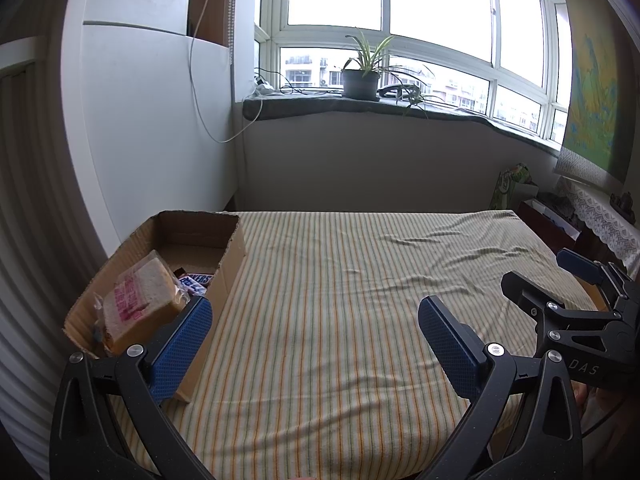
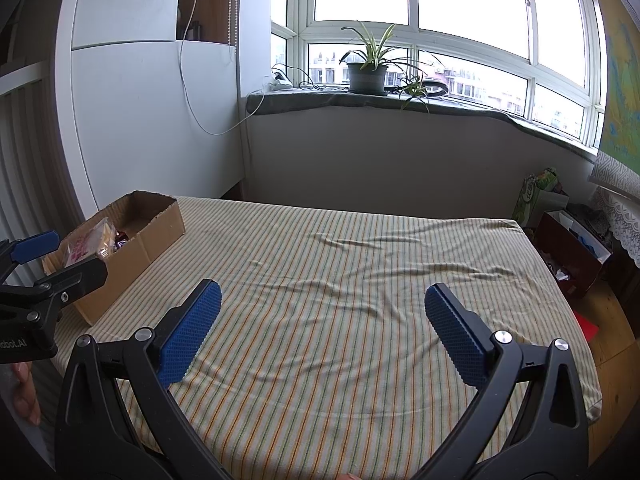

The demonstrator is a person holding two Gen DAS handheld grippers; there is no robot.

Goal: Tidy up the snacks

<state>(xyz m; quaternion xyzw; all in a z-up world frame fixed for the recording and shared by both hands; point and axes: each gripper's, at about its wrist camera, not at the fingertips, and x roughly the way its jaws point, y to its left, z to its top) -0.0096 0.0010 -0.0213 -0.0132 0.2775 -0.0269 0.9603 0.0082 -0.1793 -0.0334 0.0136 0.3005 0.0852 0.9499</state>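
Note:
A cardboard box [image 1: 228, 264] stands at the left of the striped tablecloth [image 1: 340, 280]. Inside it lie a wrapped sandwich bread pack [image 1: 140, 304] with pink print and a Snickers bar [image 1: 196, 282]. My left gripper [image 1: 316, 320] is open and empty, above the cloth just right of the box. My right gripper [image 2: 322, 308] is open and empty over the middle of the cloth. The box [image 2: 136, 252] and the bread pack [image 2: 86, 246] show at the left in the right wrist view. The left gripper [image 2: 60, 256] shows there beside the box; the right gripper [image 1: 540, 272] shows at the far right in the left wrist view.
A white cabinet [image 1: 140, 120] stands behind the box. A windowsill with a potted plant [image 1: 360, 80] is at the back. Bags and boxes [image 2: 568, 240] sit on the floor to the right of the table.

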